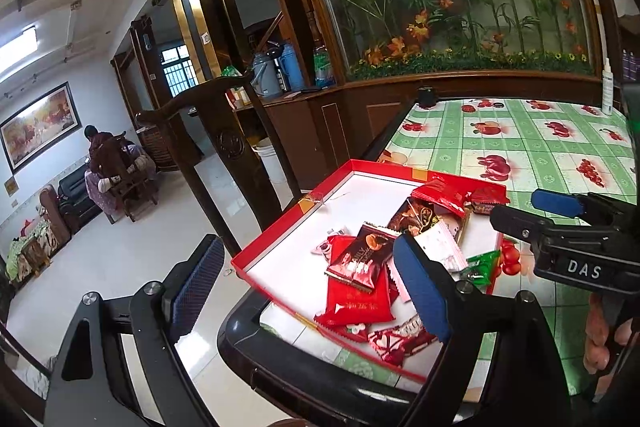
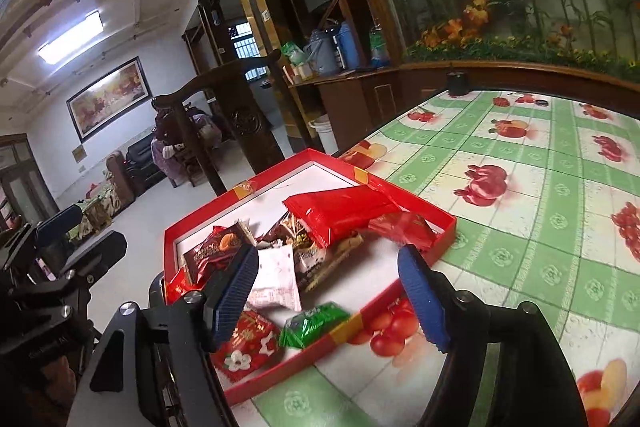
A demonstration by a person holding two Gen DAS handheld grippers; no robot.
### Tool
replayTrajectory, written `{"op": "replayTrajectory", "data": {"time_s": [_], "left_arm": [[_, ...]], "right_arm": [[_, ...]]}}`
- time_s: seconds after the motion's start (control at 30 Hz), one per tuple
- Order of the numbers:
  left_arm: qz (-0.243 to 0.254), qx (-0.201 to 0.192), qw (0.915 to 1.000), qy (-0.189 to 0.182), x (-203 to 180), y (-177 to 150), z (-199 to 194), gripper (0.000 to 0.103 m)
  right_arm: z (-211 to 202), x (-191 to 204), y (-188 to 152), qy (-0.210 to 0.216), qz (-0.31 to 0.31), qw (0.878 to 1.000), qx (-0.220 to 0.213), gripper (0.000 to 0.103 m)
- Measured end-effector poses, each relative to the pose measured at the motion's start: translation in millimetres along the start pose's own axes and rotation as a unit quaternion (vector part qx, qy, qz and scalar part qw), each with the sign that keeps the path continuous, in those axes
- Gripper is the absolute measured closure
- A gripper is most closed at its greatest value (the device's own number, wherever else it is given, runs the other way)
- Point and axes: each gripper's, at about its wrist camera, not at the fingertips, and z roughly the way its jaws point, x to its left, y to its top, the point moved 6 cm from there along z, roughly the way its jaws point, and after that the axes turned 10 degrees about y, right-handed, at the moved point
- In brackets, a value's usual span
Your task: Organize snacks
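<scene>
1. A shallow red tray point(image 2: 416, 243) with a white floor sits at the corner of a table covered by a green-checked, fruit-printed cloth point(image 2: 520, 187); the tray's near corner reaches the table's dark edge.
2. The snacks lie loose in the tray. In the right wrist view a large red packet point(image 2: 340, 211) rests on the heap near the tray's 1 o'clock side, a dark brown packet point(image 2: 216, 251) lies at about 9 o'clock, a white wrapper point(image 2: 276, 279) is in the middle, and a green packet point(image 2: 314, 323) lies against the near rim at 6 o'clock, just beside a red flower-printed packet point(image 2: 248, 345).
3. The right gripper point(image 2: 332, 291) hangs over the near part of the tray with its blue pads apart and nothing between them; the white wrapper and green packet lie below the gap, untouched.
4. The left gripper point(image 1: 308, 291) has its fingers spread wide and empty. One pad point(image 1: 420, 291) is above the packets at the tray's near end; the other pad point(image 1: 196, 287) hangs beyond the table edge, above the pale floor point(image 1: 120, 267).
5. In the left wrist view the right gripper enters from 3 o'clock.
6. A dark wooden chair point(image 1: 224, 139) stands beside the table at 10 o'clock from the tray, and a person point(image 1: 100, 151) sits far back in the room.
</scene>
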Motion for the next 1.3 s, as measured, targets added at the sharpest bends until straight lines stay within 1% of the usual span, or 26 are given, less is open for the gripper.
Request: {"op": "replayTrajectory", "data": {"time_s": [0.17, 0.2, 0.27, 0.33, 0.4, 0.47, 0.53, 0.57, 0.63, 0.67, 0.7, 0.77, 0.87, 0.93, 1.07, 1.2, 1.3], "left_arm": [[-0.012, -0.001, 0.9997, -0.021, 10.7, -5.6, -11.3, 0.016], [-0.014, -0.002, 0.9996, -0.025, 12.9, -6.4, -13.8, 0.016], [-0.017, -0.005, 0.9993, -0.032, 17.2, -8.2, -19.8, 0.016], [-0.019, -0.011, 0.9992, -0.034, 21.9, -9.3, -27.3, 0.016], [-0.021, -0.019, 0.9989, -0.037, 27.0, -10.2, -35.6, 0.016], [-0.023, -0.026, 0.9986, -0.039, 34.1, -11.9, -44.4, 0.016], [-0.026, -0.03, 0.9984, -0.039, 41.1, -14.1, -51.4, 0.015], [-0.029, -0.031, 0.9984, -0.038, 45.7, -15.4, -53.7, 0.015], [-0.036, -0.031, 0.9982, -0.037, 52.8, -18.7, -57.3, 0.015], [-0.038, -0.031, 0.9981, -0.038, 55.5, -20.3, -58.7, 0.013], [-0.042, -0.03, 0.9979, -0.039, 58.1, -22.0, -58.9, 0.007], [-0.047, -0.03, 0.9977, -0.037, 61.2, -24.0, -60.2, 0.0], [-0.055, -0.038, 0.9973, -0.031, 64.2, -23.8, -63.5, 0.0], [-0.056, -0.041, 0.9971, -0.03, 65.0, -22.2, -64.2, 0.0], [-0.066, -0.04, 0.9962, -0.041, 68.3, -22.9, -64.4, 0.0], [-0.08, -0.044, 0.9949, -0.043, 75.1, -25.5, -66.4, 0.0], [-0.089, -0.046, 0.9939, -0.046, 78.6, -27.8, -68.4, 0.0]], "right_arm": [[-21.4, 5.1, -3.1, -0.027, -0.005, 0.999, -0.035, 0.028], [-26.7, 6.6, -5.2, -0.029, -0.002, 0.999, -0.042, 0.027], [-37.3, 11.6, -12.7, -0.03, 0.009, 0.998, -0.054, 0.02], [-47.3, 19.3, -21.1, -0.031, 0.019, 0.997, -0.069, 0.017], [-56.6, 31.0, -32.6, -0.037, 0.025, 0.996, -0.079, 0.017], [-61.8, 43.1, -39.6, -0.046, 0.027, 0.996, -0.074, 0.017], [-68.8, 61.0, -44.9, -0.064, 0.021, 0.996, -0.066, 0.017], [-75.4, 70.5, -47.3, -0.077, 0.019, 0.995, -0.067, 0.017], [-85.6, 87.1, -48.9, -0.084, 0.005, 0.994, -0.073, 0.015], [-91.2, 95.1, -49.0, -0.095, -0.007, 0.992, -0.078, 0.012], [-98.5, 105.8, -48.5, -0.115, -0.027, 0.989, -0.086, 0.011], [-107.6, 118.2, -47.2, -0.129, -0.053, 0.985, -0.099, 0.006], [-123.5, 134.7, -42.8, -0.144, -0.067, 0.979, -0.131, 0.002], [-129.8, 140.5, -39.0, -0.15, -0.073, 0.975, -0.147, 0.002], [-133.3, 148.6, -38.3, -0.161, -0.087, 0.971, -0.157, 0.001], [-133.8, 151.2, -39.5, -0.158, -0.086, 0.97, -0.161, 0.001], [-130.0, 152.3, -41.2, -0.153, -0.085, 0.972, -0.154, 0.001]]}}
